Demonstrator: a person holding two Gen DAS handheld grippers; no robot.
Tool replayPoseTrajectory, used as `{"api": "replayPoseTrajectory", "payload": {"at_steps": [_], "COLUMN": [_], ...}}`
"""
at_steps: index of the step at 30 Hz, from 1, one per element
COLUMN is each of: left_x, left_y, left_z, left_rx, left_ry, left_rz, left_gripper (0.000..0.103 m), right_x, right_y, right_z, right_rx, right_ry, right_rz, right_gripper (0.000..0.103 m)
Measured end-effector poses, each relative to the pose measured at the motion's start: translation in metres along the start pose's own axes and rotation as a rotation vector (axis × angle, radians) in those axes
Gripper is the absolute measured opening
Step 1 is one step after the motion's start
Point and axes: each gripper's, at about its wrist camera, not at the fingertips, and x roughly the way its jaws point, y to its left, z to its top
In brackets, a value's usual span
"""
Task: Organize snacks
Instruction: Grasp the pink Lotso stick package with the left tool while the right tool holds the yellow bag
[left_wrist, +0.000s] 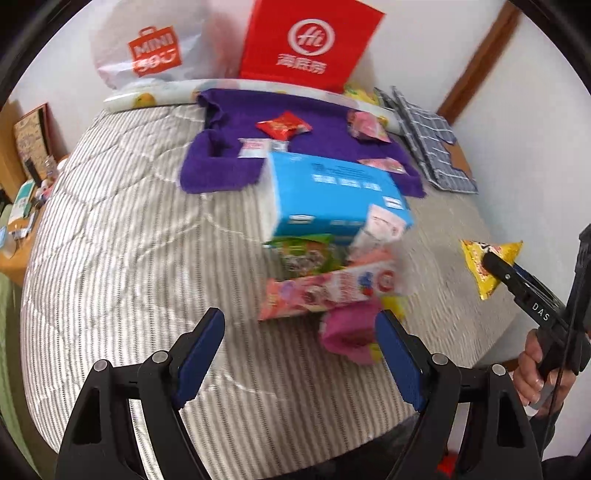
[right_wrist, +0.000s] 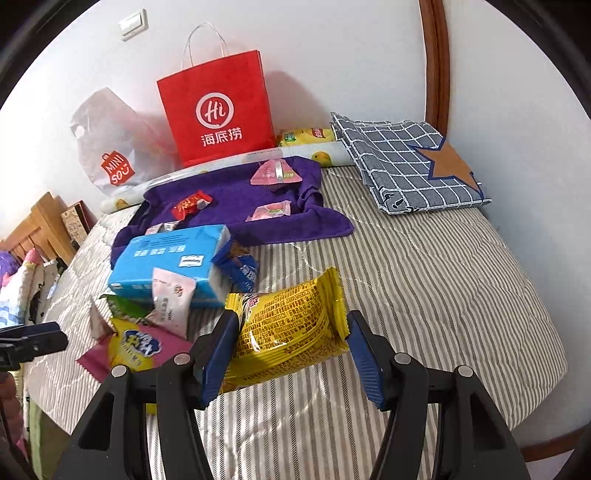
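Striped bedding (right_wrist: 424, 288) covers the bed, with a red bag (right_wrist: 216, 110) and a white bag (right_wrist: 110, 147) against the wall. My right jaws (right_wrist: 291, 354) pinch a yellow snack (right_wrist: 288, 332), lifted clear of the bed. My left jaws (left_wrist: 301, 354) stand spread and empty above the snack pile (left_wrist: 325, 280), which lies beside a blue box (left_wrist: 332, 195). Beyond it, a purple towel (right_wrist: 236, 206) carries more small packets.

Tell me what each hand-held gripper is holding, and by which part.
Right hand-held gripper clamps the yellow snack packet across its middle, pads on its two long sides. Left hand-held gripper is open, holding nothing.
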Motion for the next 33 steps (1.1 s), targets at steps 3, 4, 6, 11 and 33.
{"api": "replayPoseTrajectory", "payload": {"at_steps": [3,4,6,11,33], "left_x": [-0.002,-0.002,-0.002,0.010,-0.015], "left_y": [-0.014,-0.021,-0.031,-0.054,0.020], "left_z": [0.002,0.005,0.009,0.028,-0.008], "left_rx": [0.019,0.029,0.043,0.067,0.013], "left_ry": [-0.014,-0.020,-0.032,-0.051,-0.014], "left_rz": [-0.029,-0.043,-0.055,-0.013,0.124], "left_gripper": [0.083,0.083,0.083,0.083,0.021], "right_x": [-0.009,-0.011,-0.016,-0.020,-0.003], "right_y": [0.000,0.000,-0.003,-0.011,-0.004], "right_z": [-0.002,-0.002,-0.003,-0.006,-0.019], "right_rx": [-0.002,-0.002,0.006,0.023,0.018], "right_ry": [-0.011,-0.014,-0.020,-0.017,0.031], "right_rz": [-0.001,-0.002,-0.002,-0.007,-0.017], "right_gripper": [0.058,0.058,0.058,0.058,0.058]}}
